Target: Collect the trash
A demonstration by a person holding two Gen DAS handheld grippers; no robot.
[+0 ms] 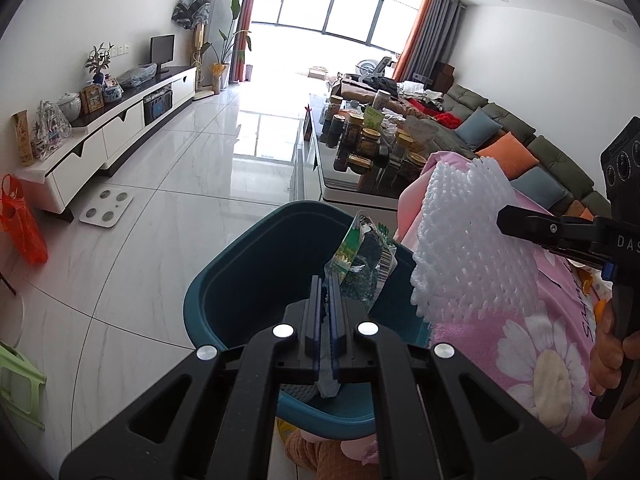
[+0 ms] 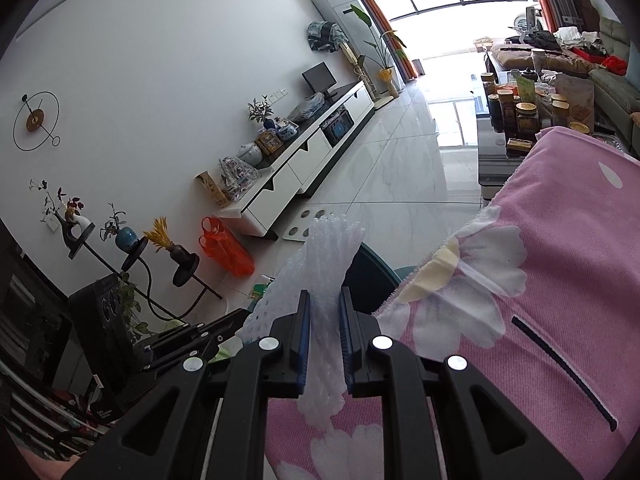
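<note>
My left gripper is shut on a crumpled green and clear plastic wrapper and holds it over a teal plastic bin on the floor. My right gripper is shut on a white foam net sleeve. In the left wrist view the foam sleeve hangs to the right of the bin, over the pink flowered cloth, with the right gripper coming in from the right edge. The bin's rim shows just beyond the foam in the right wrist view.
A glass coffee table crowded with jars stands beyond the bin. A green sofa runs along the right. A white TV cabinet, a white scale and an orange plastic bag are on the left.
</note>
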